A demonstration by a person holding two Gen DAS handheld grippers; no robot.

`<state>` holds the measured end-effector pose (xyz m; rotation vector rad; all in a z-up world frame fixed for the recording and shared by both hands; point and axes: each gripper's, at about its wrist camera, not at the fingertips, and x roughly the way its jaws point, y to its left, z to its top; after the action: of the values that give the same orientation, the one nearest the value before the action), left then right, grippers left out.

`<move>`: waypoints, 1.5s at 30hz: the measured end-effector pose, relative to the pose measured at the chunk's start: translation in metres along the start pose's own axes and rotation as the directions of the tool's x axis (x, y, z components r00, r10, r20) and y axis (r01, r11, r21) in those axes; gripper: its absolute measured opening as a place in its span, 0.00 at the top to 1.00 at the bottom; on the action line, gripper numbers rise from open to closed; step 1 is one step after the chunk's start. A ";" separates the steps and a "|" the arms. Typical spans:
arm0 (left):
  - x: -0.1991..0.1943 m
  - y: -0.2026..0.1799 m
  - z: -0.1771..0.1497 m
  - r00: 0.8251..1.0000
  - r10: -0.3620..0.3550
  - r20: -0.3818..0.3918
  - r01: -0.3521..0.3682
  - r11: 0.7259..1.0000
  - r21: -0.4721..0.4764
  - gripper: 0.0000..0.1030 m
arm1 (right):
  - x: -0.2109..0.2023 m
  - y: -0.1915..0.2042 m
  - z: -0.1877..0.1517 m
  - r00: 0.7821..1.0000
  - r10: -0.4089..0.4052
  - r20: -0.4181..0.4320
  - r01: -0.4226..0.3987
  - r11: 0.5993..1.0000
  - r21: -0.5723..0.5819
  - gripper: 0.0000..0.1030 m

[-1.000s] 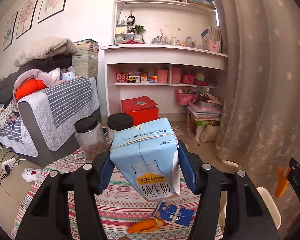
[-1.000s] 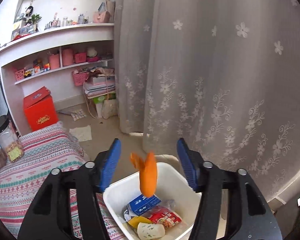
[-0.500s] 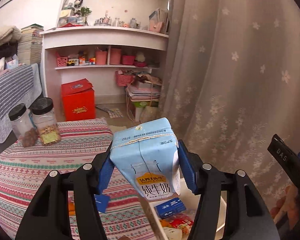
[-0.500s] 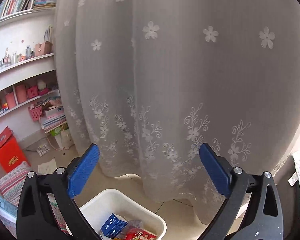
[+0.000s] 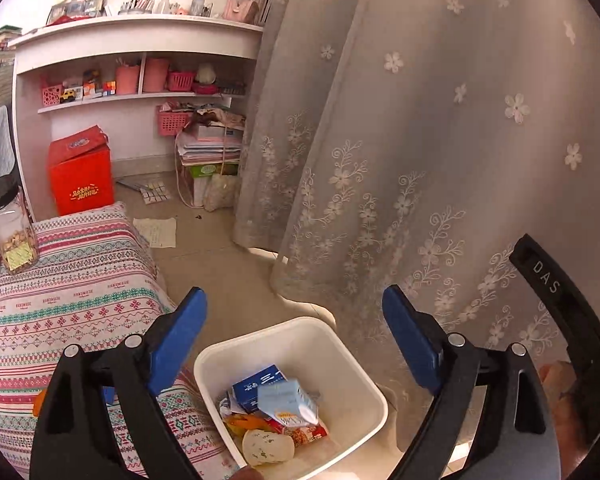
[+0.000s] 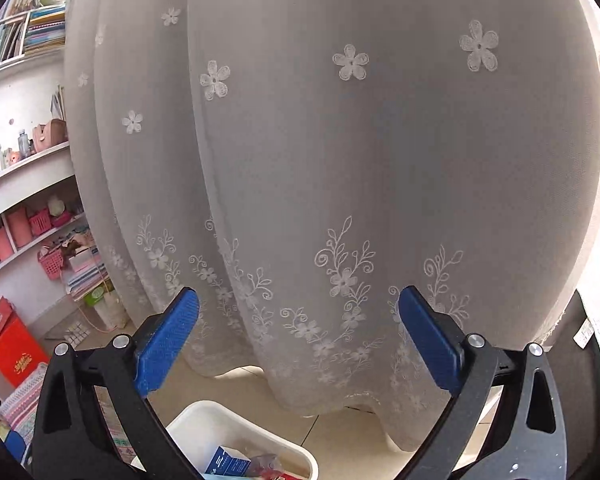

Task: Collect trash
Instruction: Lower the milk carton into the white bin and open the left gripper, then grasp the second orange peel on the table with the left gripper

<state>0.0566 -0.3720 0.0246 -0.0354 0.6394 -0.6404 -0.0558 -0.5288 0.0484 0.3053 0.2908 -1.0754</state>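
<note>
A white trash bin stands on the floor between the table and the curtain. A light blue milk carton lies inside it on a blue box, wrappers and a pale round scrap. My left gripper is open and empty above the bin. My right gripper is open and empty, facing the curtain, with the bin's rim low in its view. An orange scrap lies on the tablecloth at the left gripper's lower left.
A table with a striped patterned cloth is left of the bin, with a jar on it. A lace curtain hangs right behind the bin. A red box and shelves stand beyond.
My left gripper swung right over the bin, opened and let the milk carton fall in. My right gripper dropped its orange scrap earlier, opened wide and turned toward the curtain.
</note>
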 end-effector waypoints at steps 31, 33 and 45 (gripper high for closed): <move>0.080 0.258 -0.120 0.698 0.262 -0.666 -0.169 0.965 0.202 0.44 | -0.027 0.179 -0.089 0.896 0.285 -0.340 -0.423 0.780 -0.461 0.07; 0.083 0.261 -0.126 0.692 0.261 -0.673 -0.170 0.965 0.199 0.46 | -0.030 0.186 -0.093 0.886 0.294 -0.359 -0.444 0.764 -0.469 0.07; 0.002 0.310 -0.094 0.781 0.186 -0.595 -0.245 0.969 -0.018 0.81 | -0.061 0.259 -0.159 0.744 0.356 -0.566 -0.662 0.507 -0.552 0.07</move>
<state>0.1733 -0.1076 -0.1212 0.1572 1.2645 -0.3872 0.1349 -0.3043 -0.0488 -0.1428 0.9047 -0.1984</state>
